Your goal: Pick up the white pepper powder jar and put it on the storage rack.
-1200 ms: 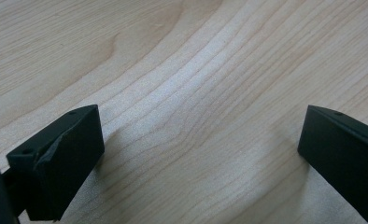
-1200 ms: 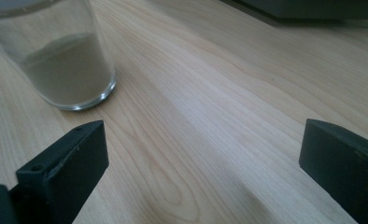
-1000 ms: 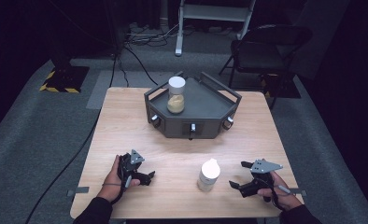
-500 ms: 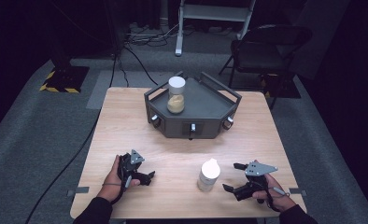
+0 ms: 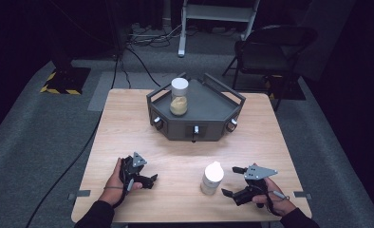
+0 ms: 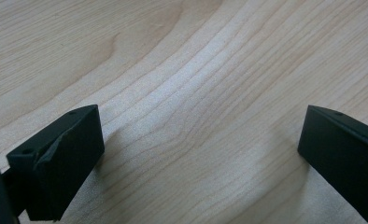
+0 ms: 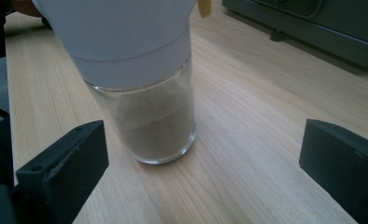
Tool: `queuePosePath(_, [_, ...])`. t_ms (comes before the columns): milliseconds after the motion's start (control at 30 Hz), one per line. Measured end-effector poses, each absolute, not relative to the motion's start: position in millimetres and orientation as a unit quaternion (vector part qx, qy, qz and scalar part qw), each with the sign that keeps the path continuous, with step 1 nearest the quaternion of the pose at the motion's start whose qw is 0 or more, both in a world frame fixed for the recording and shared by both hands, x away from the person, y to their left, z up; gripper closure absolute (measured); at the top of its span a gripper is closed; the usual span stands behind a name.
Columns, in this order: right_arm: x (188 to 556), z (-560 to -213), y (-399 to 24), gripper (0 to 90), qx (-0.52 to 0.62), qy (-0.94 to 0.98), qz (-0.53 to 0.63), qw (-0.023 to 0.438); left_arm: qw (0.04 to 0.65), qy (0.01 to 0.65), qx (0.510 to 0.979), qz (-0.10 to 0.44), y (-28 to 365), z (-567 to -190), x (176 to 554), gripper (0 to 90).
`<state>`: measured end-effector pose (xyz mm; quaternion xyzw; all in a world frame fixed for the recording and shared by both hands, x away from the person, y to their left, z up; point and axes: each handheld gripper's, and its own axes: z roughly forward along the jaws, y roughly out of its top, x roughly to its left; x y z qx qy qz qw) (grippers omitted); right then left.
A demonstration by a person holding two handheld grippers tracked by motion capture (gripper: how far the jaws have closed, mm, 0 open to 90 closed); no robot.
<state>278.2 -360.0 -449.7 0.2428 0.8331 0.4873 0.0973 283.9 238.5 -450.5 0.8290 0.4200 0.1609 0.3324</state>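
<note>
A small glass shaker (image 5: 212,178) with a white cap and pale powder stands on the wooden table (image 5: 128,123) near the front. My right gripper (image 5: 230,181) sits just right of it, open, jaws pointing at it. In the right gripper view the shaker (image 7: 142,93) stands a little ahead of the jaws and left of centre, and the right gripper (image 7: 203,163) holds nothing. My left gripper (image 5: 151,180) rests open at the front left. Bare wood lies between its jaws in the left gripper view (image 6: 201,158).
A dark grey six-sided tray (image 5: 213,102) with knobs on its front sits at the back centre of the table. A white-lidded jar (image 5: 179,96) of tan powder stands in it. A chair (image 5: 270,52) and cables lie on the floor beyond.
My right gripper has shifted a little to the left, closer to the shaker. The left gripper and the shaker have stayed put.
</note>
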Motion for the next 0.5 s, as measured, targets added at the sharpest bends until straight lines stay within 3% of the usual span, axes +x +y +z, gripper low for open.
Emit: queuePosePath(500, [282,-451,-345,1.1,0.228,0.836,0.492,0.081,0.332,0.42,0.829,0.161,238,-451,284,0.0])
